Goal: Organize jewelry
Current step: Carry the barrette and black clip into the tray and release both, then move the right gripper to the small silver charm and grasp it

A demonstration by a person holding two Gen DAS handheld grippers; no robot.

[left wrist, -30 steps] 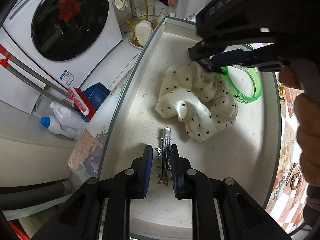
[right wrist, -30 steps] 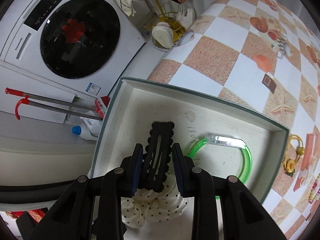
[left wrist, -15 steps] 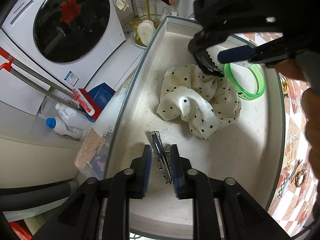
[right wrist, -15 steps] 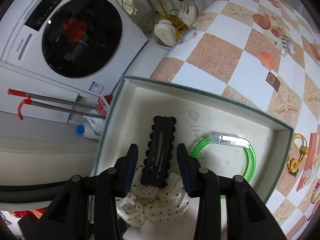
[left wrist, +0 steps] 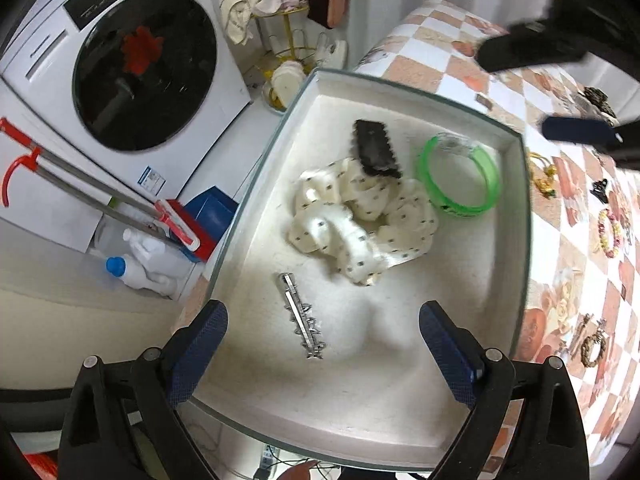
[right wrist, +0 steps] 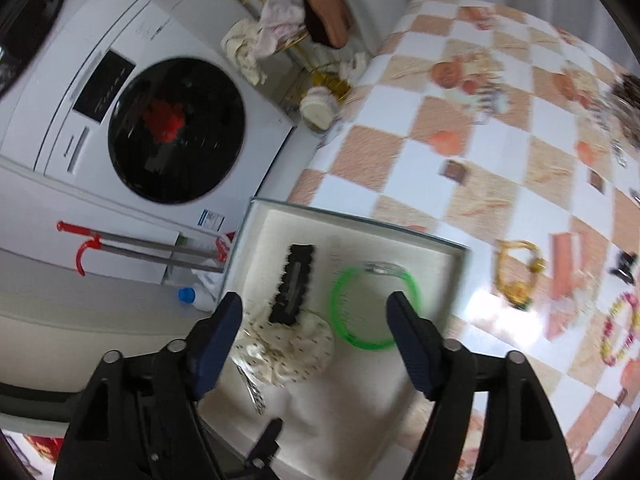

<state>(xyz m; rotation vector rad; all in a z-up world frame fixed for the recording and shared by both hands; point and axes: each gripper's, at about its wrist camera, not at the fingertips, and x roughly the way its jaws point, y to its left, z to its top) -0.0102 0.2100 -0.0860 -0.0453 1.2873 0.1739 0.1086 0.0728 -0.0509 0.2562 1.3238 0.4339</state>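
Task stage: mid-way, judging by four pieces in the tray and several more out on the cloth.
Tray [left wrist: 516, 216]: a shallow white box at the table's edge, holding everything sorted.
Silver hair clip [left wrist: 301, 316]: flat on the tray floor, near corner, lying free between the left fingers, touched by neither.
Black hair clip [left wrist: 375, 148]: in the tray, one end propped on the polka-dot scrunchie [left wrist: 352, 220].
Green bangle [left wrist: 460, 178]: flat in the far corner of the tray, just beside the scrunchie.
Left gripper [left wrist: 323, 334]: above the tray, jaws opening, fingers spread wide, nothing pinched.
Right gripper [right wrist: 314, 314]: higher over the tray, jaws opening, fingers spread, empty (black clip and bangle show through the gap, well below).
Left to sort: a yellow beaded piece [right wrist: 516, 272], a small black claw clip [right wrist: 623, 266], a multicoloured bead bracelet [right wrist: 620, 330], and some dark metal pieces [left wrist: 588, 340] on the checked tablecloth [right wrist: 460, 128].
Next need: probably a reach to the loose pieces beside the tray (motion blur hides their fine detail).
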